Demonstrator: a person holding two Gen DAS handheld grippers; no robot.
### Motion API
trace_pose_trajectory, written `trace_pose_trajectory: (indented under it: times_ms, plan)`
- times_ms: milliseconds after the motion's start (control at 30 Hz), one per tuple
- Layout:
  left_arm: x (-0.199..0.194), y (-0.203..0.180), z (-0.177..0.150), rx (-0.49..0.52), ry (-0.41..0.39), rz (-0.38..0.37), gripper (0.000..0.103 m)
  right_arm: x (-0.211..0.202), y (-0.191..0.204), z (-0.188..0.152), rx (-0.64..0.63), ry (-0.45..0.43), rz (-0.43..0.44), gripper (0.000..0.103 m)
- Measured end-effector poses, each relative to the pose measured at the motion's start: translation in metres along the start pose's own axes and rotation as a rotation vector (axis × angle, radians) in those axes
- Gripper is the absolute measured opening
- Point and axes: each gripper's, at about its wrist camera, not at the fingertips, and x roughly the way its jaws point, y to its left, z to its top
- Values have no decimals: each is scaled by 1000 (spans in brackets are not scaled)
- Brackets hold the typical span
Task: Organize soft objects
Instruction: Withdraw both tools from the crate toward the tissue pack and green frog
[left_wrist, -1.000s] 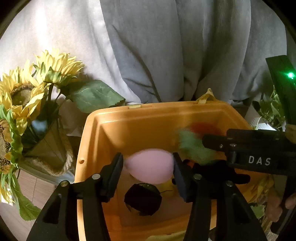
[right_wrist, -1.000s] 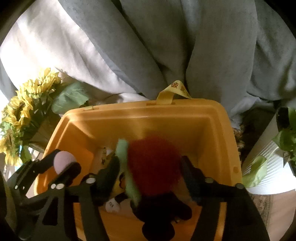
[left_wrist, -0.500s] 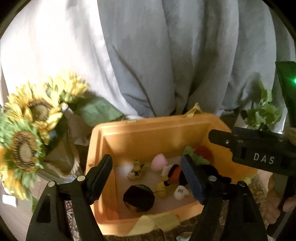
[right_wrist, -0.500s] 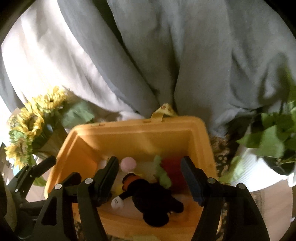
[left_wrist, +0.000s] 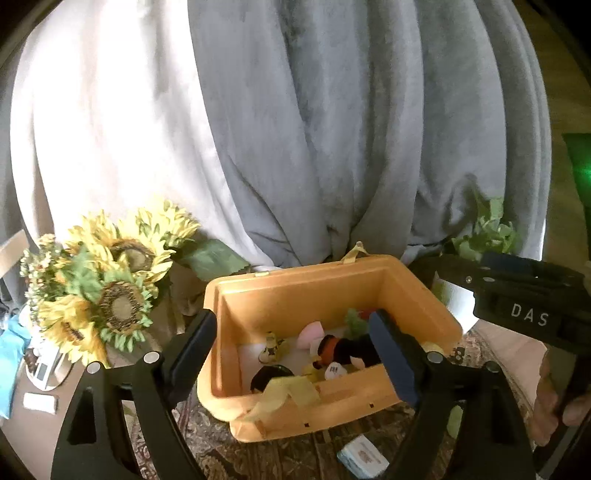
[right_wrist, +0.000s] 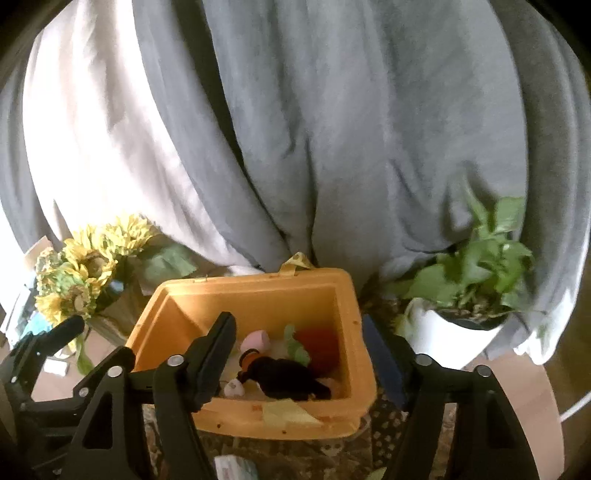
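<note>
Left wrist view showed the left tool (left_wrist: 293, 354) spread wide and empty above the orange bin (left_wrist: 417, 291); a second earlier it had pinched the pink soft ball (left_wrist: 311, 332), which now lay on the bin floor. Right wrist view showed the right tool (right_wrist: 299, 354) likewise wide open and empty, its red plush (right_wrist: 319, 345) and black plush (right_wrist: 288, 376) dropped inside since then. Both tools had pulled back and up, so this pair of drops looked finished. Beside those, the bin held a small yellow figure (left_wrist: 271, 347) and a dark round toy (left_wrist: 267, 374). Sunflowers (left_wrist: 110, 291) stood left of the bin, a potted plant (right_wrist: 476, 273) right, and a small box (left_wrist: 364, 456) lay on the patterned bench cloth (left_wrist: 295, 458).
</note>
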Motion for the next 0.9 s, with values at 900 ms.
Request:
trace_pose_trajectory:
  times_ms: [900]
  plan:
    - [-85,-32,-75,67,-98,-33,96,-103,-23,-88,81,-123,-189,83]
